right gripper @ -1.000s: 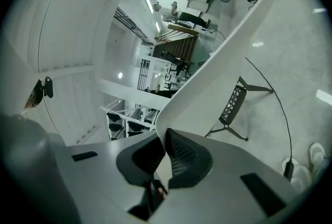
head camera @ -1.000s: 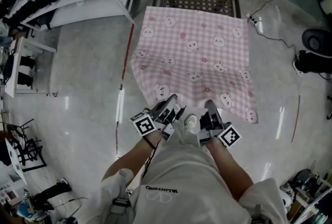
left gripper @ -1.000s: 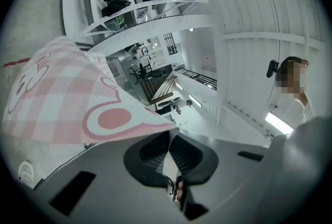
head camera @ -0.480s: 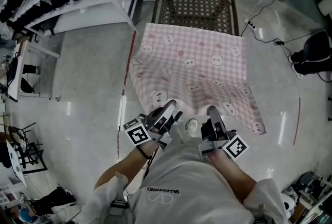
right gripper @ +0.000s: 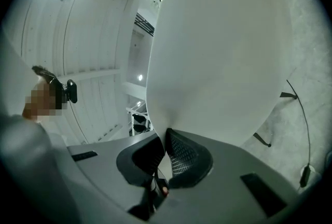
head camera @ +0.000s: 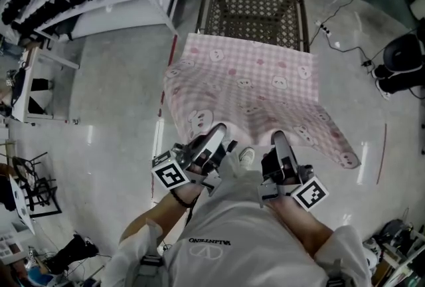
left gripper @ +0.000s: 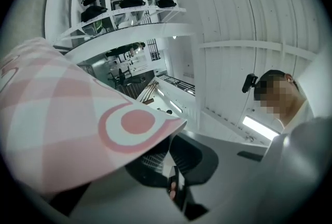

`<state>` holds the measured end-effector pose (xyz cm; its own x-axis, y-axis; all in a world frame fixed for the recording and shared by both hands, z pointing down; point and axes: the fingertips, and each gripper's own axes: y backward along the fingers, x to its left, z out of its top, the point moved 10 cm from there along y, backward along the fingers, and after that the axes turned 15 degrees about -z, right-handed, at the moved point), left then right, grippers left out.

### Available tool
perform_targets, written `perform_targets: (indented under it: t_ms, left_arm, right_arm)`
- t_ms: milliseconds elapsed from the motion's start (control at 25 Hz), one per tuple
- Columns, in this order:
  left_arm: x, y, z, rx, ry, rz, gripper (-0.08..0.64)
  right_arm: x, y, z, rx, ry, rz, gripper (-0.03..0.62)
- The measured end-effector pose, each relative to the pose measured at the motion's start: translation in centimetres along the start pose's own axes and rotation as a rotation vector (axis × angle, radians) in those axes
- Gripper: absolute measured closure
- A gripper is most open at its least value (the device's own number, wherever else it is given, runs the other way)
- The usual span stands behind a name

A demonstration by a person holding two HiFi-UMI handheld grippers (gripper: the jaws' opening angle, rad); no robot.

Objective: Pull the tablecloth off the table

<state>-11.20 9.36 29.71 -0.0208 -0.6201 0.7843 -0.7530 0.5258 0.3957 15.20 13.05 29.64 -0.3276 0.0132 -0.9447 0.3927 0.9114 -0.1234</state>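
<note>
**Mid-pull: cloth partly off, both claws gripping**

You are in the pulling step. Your left claw point(head camera: 214, 135) is clamped on the near edge of the cloth point(head camera: 252, 80). Its own view shows the pink check fabric pinched between the closed jaws. Your right claw point(head camera: 279, 141) is clamped on the same edge, further to your right, and there the pale underside of the cloth rises straight out of the closed jaws.

The cloth covers only the near part of the desk point(head camera: 255, 3), and the far stretch of the mesh top is already bare. The rest of the cloth hangs off the near side towards you. Its right corner trails low over the floor point(head camera: 106, 99).

By my reading, roughly half the job is done. The next move calls for drawing both claws back towards your body together, at the same pace, so the far edge slides off squarely. Hold both grips firm. Watch the mesh, which may catch the fabric, and the trailing right corner close to your feet.
</note>
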Motion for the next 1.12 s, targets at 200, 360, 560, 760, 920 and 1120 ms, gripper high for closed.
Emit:
perform_targets:
  t_ms: [200, 360, 560, 760, 920, 1120]
  left_arm:
    - [-1.8, 0.2, -0.1, -0.008, 0.004, -0.035, 0.558]
    - [-2.3, 0.1, 0.0, -0.005, 0.013, -0.035, 0.558]
    - [-2.7, 0.2, -0.6, -0.005, 0.009, -0.031, 0.558]
    - [-2.6, 0.5, -1.5, 0.008, 0.004, -0.026, 0.558]
    - [-1.8, 0.5, -1.7, 0.029, 0.005, -0.021, 0.557]
    - [-1.1, 0.4, -1.8, 0.040, 0.012, 0.001, 0.555]
  right_arm:
    - [1.3, 1.4, -0.4, -0.009, -0.020, 0.026, 0.578]
    - [1.4, 1.5, -0.3, -0.007, -0.020, 0.039, 0.578]
    - [1.1, 1.8, -0.3, 0.007, -0.009, 0.053, 0.578]
    - [0.4, 2.3, -0.6, 0.016, -0.012, 0.045, 0.577]
    - [-0.1, 1.9, -1.0, 0.039, -0.021, 0.046, 0.575]
    - [-0.6, 1.0, -1.1, 0.058, -0.047, 0.046, 0.572]
